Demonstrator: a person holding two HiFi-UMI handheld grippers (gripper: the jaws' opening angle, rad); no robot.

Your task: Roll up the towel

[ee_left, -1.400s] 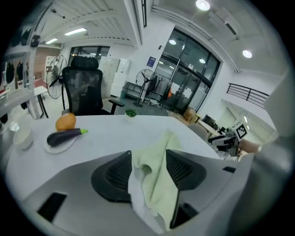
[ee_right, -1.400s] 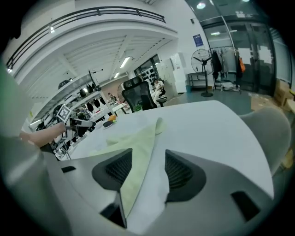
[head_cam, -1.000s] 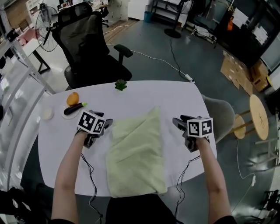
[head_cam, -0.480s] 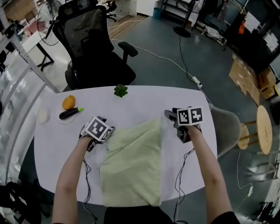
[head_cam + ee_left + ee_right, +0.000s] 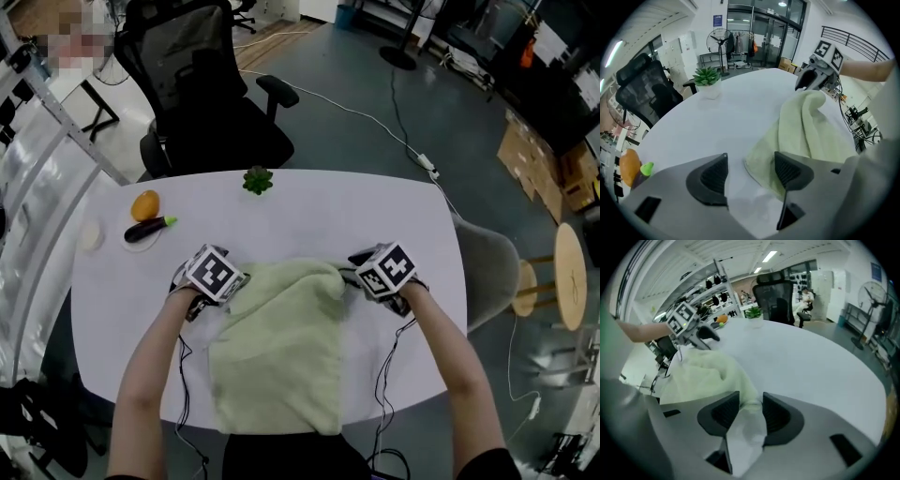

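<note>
Towel (image 5: 277, 366): lower centre of the head view, on the table (image 5: 300, 202), far edge bunched.
Left gripper (image 5: 750, 160): released, jaws just opened wider, towel corner loose between them.
Right gripper (image 5: 750, 399): jaws just closing, clenched on the towel's edge.

Open lab-office workspace — black swivel chair (image 5: 202, 94), metal shelving racks (image 5: 705, 284), pedestal fan (image 5: 717, 40), cardboard boxes (image 5: 530, 155)

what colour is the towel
Pale yellow-green, plain; the towel shows best in the head view.
</note>
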